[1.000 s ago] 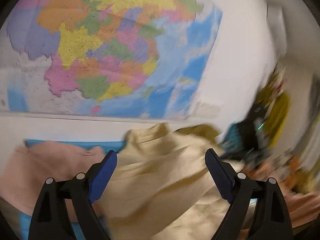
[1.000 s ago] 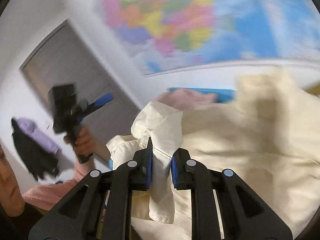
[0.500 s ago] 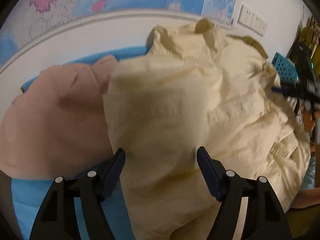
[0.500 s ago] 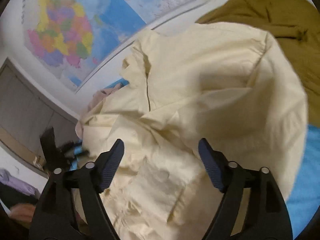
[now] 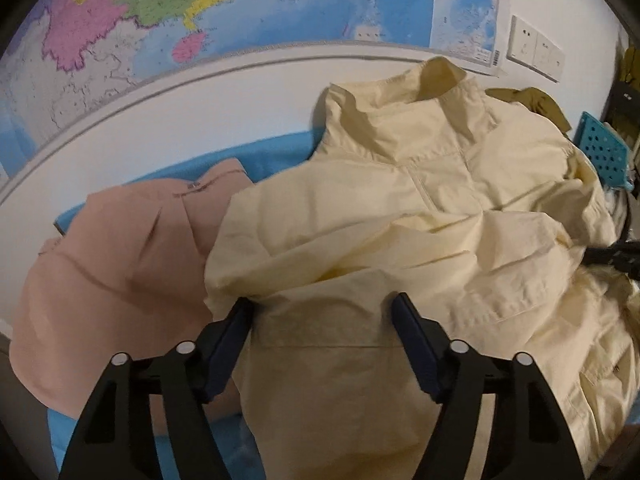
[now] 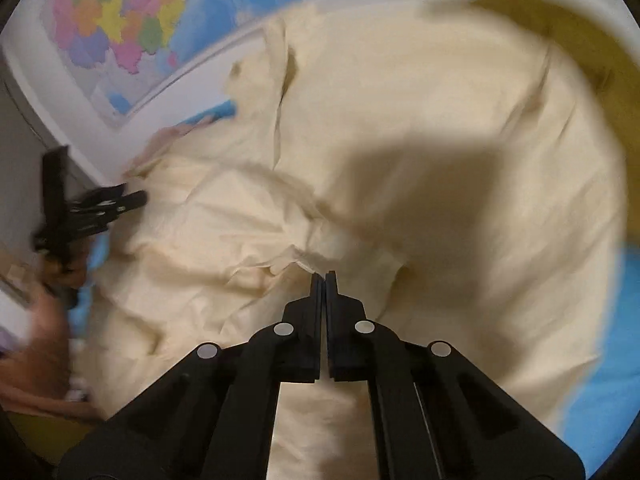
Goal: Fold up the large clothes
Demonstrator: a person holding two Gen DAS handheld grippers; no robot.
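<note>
A large cream jacket [image 5: 420, 208] lies crumpled on the blue table cover [image 5: 272, 156], collar toward the wall; it fills the right wrist view [image 6: 400, 140]. My left gripper [image 5: 322, 312] is open, its jaws straddling a raised fold at the jacket's near left edge. My right gripper [image 6: 323, 276] is shut, its tips at a crease of the jacket; whether cloth is pinched between them does not show. The left gripper also shows in the right wrist view [image 6: 80, 212] at the jacket's left side.
A folded pink garment [image 5: 112, 272] lies left of the jacket. An olive garment [image 5: 532, 100] lies behind it near the wall. A map [image 5: 200, 12] hangs on the wall. A blue perforated basket [image 5: 604, 148] stands at the right.
The right gripper let go of the cream cloth, opened, then shut again low on the jacket. The left gripper dropped from facing the wall map onto the jacket's left edge, staying open.
</note>
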